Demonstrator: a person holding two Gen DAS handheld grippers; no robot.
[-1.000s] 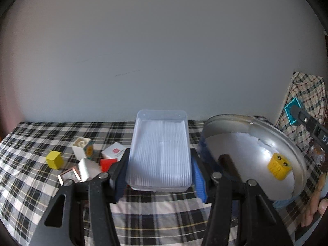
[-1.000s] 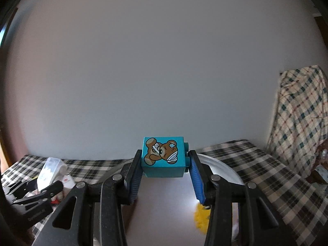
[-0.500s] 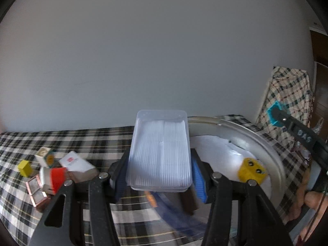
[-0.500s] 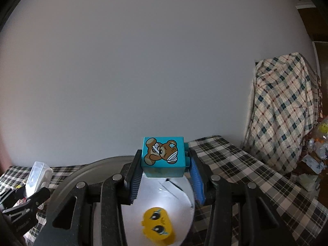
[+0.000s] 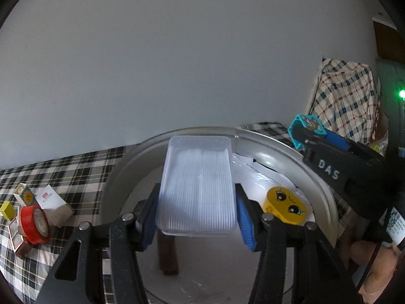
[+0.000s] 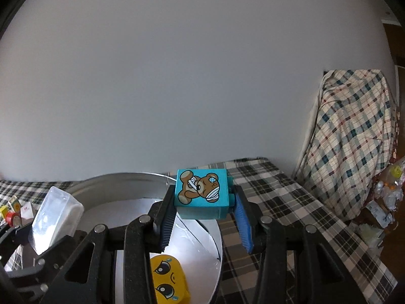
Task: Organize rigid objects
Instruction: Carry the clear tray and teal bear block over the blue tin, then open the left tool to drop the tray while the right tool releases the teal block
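Clear box [image 5: 196, 182], teal block [image 6: 201, 192] now over metal basin [image 5: 291, 157]

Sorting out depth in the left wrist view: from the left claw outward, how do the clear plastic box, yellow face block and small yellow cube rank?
1. Clear plastic box: clamped in the left claw.
2. Yellow face block: just right, inside the metal basin.
3. Small yellow cube: far left on the checked cloth.

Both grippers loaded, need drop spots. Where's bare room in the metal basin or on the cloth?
Free: the round metal basin floor left of the yellow face block, and the plaid tablecloth right of the basin. Crowded: the cloth at far left, where the red tape roll, white carton and small yellow cube cluster.
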